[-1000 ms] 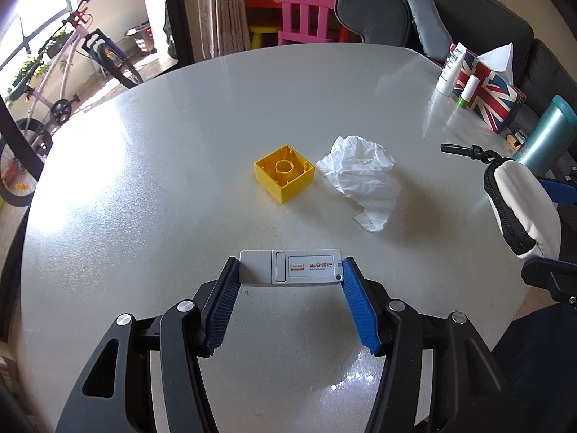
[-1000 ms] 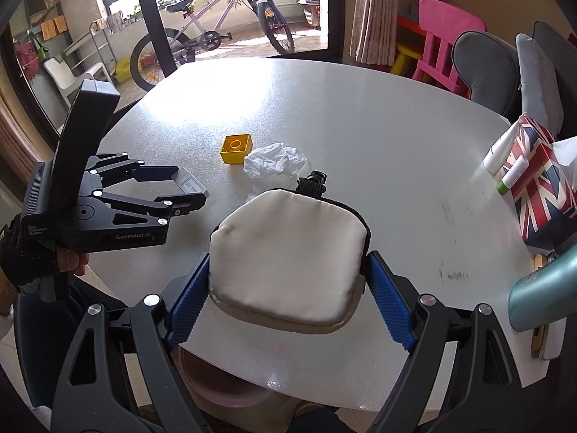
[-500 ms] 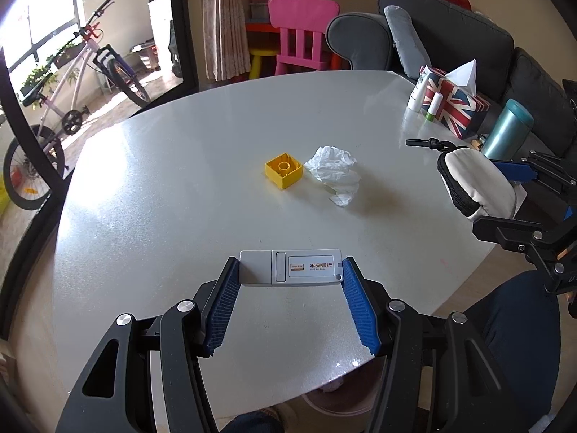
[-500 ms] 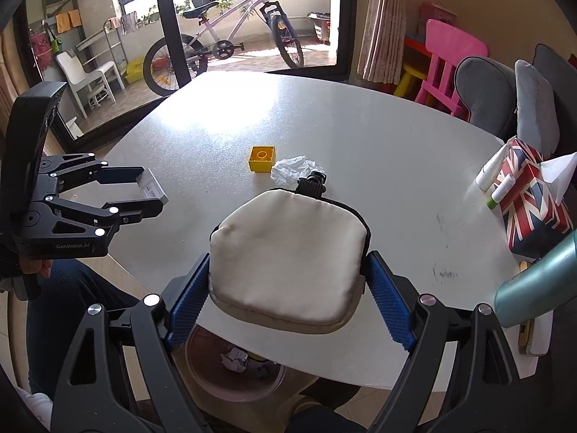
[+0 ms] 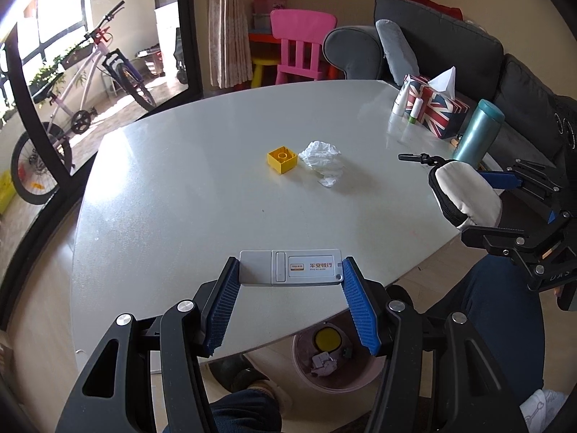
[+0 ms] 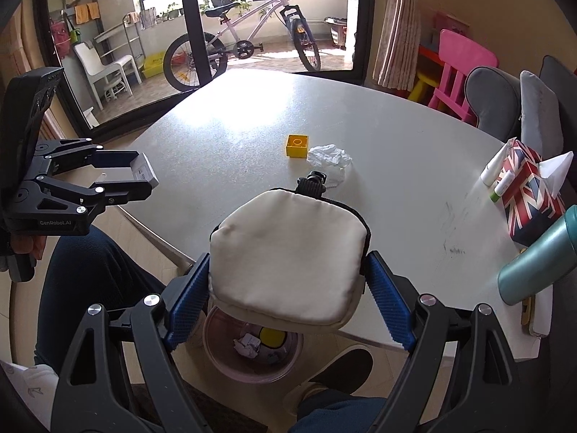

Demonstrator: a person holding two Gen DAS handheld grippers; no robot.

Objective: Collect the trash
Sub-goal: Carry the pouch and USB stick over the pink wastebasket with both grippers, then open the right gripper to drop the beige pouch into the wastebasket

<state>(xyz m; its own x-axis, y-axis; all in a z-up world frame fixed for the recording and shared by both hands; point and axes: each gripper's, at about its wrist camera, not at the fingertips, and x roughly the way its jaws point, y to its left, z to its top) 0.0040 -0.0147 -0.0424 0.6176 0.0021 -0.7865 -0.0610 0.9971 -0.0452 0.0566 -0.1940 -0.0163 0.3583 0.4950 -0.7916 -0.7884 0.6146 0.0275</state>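
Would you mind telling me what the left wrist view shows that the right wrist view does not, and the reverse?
Only the left wrist view shows the label face of the grey card device gripped in the left claw.

Only the right wrist view shows the white balcony chair and the flat front of the cream pouch in the right claw.

Both show the yellow brick, crumpled tissue, flag tissue box and pink bin.

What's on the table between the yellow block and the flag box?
Only the crumpled tissue, right beside the yellow block. From there to the flag box the table is bare, as the left wrist view shows.
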